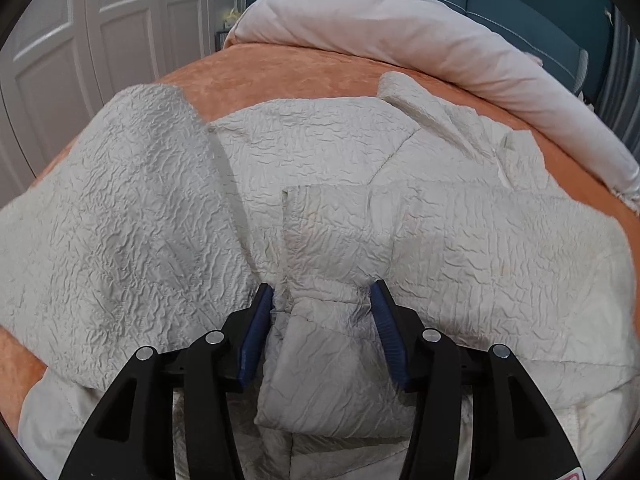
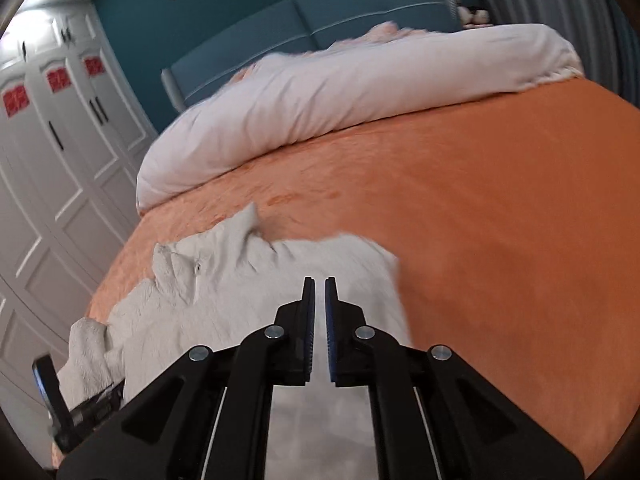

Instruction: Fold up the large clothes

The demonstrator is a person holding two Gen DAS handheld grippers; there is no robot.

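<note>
A large cream quilted jacket (image 1: 320,184) lies spread on the orange bedspread (image 1: 280,76). In the left wrist view my left gripper (image 1: 322,292) has its blue pads either side of a bunched fold of the jacket, pads pressing the fabric from both sides. In the right wrist view the jacket (image 2: 224,288) lies blurred below my right gripper (image 2: 319,280), whose pads stand nearly together with a thin gap and nothing visible between them. The left gripper's tool (image 2: 52,400) shows at the lower left of that view, at the jacket's edge.
A rolled pale duvet (image 2: 340,92) lies across the head of the bed, also in the left wrist view (image 1: 400,36). A teal headboard (image 2: 320,16) stands behind it. White wardrobe doors (image 2: 52,152) stand on the left. Bare orange bedspread (image 2: 500,220) extends to the right.
</note>
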